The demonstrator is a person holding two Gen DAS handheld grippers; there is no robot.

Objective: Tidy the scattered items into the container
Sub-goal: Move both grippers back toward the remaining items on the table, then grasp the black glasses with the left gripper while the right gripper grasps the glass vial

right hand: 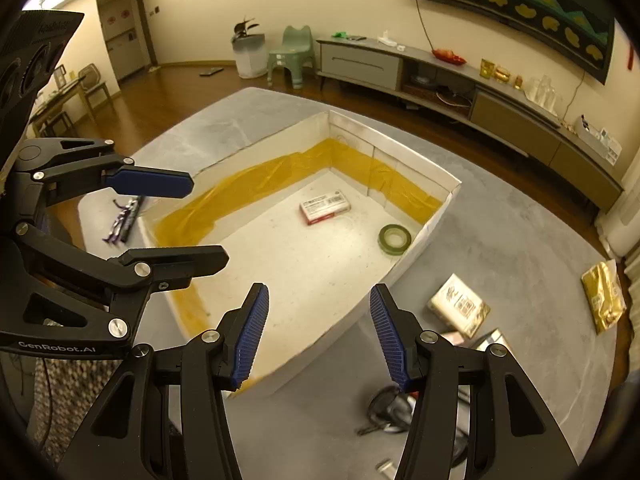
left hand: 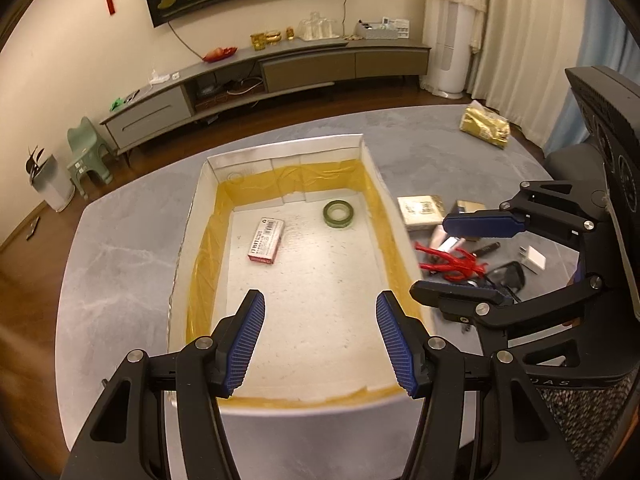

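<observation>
A white box [left hand: 200,196] with yellow tape along its inside walls is seen in the middle of the grey counter [left hand: 120,248]. A red-and-white pack [left hand: 266,240] and a green tape roll [left hand: 340,213] lie inside. A red toy [left hand: 452,261], a charger [left hand: 534,258] and a gold bag [left hand: 485,126] are scattered beside it. Left tongs [left hand: 320,344] and right tongs [right hand: 316,336] are held wide open, with nothing gripped.

Black linkage grippers, ribbed blue pads on the fingers [left hand: 245,344], silver screws, "GenRobot.AI" lettering.
</observation>
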